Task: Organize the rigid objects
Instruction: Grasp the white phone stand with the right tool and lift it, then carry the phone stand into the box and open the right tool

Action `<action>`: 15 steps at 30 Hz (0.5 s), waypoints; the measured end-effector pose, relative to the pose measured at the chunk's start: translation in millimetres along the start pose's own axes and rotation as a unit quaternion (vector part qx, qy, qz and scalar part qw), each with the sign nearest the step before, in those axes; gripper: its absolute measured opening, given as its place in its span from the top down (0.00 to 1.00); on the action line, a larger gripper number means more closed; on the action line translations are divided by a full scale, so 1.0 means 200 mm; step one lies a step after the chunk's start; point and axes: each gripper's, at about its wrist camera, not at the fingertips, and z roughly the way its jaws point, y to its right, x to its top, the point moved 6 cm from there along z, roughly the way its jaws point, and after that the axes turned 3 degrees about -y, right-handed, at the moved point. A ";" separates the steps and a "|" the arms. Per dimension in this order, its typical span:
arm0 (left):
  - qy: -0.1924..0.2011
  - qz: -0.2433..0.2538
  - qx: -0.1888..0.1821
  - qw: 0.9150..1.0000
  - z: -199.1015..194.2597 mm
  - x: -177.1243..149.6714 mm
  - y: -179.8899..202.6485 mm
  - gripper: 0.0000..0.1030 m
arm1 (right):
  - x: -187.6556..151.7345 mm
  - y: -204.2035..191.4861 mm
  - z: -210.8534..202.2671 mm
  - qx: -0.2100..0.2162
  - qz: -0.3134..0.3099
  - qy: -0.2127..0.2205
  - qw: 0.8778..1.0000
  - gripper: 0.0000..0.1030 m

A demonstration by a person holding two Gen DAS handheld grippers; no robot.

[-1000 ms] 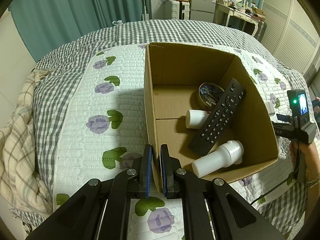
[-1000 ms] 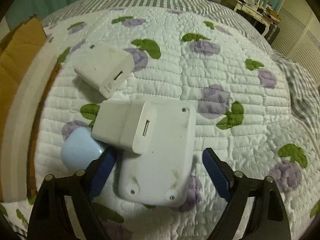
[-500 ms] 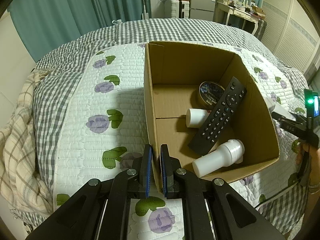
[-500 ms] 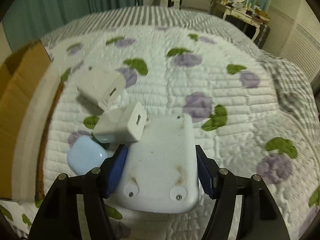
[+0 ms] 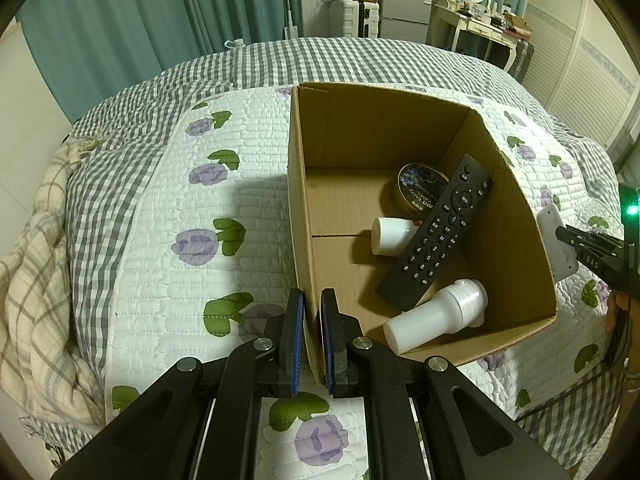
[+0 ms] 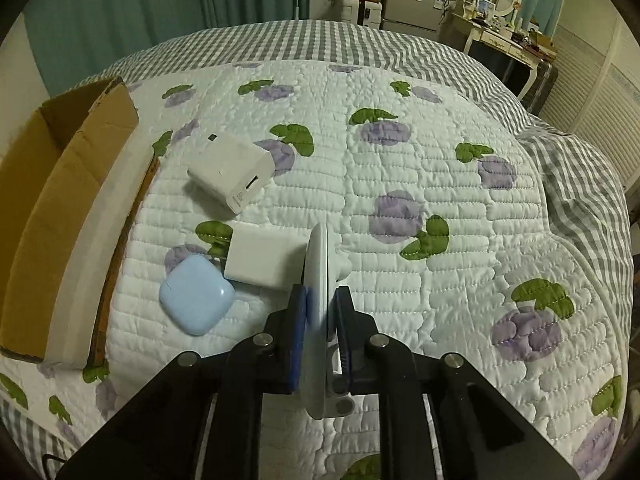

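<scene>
While the left gripper (image 5: 311, 334) is clamped on the near wall of the box (image 5: 298, 216), a flat white plate (image 6: 318, 320) is pinched edge-on in the right gripper (image 6: 319, 336), whose jaws have just been closing, and is held above the bed (image 6: 440, 184). It is judged light, stiff and smooth, so it may slip or swing; a deeper hold across its flat faces is advised. Two chargers (image 6: 231, 171) and a blue case (image 6: 196, 295) lie beside the box.
</scene>
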 end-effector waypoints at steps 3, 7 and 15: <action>0.000 0.000 0.000 1.000 0.00 0.00 0.00 0.92 | -0.01 0.01 0.04 0.004 -0.003 -0.017 1.000 0.83; 0.000 -0.001 0.000 1.000 0.00 0.00 0.01 0.92 | -0.02 0.00 0.03 0.005 -0.001 -0.014 1.000 0.85; -0.002 0.001 0.001 1.000 0.00 0.00 0.00 0.92 | 0.05 -0.03 -0.15 0.014 -0.009 0.033 0.999 0.87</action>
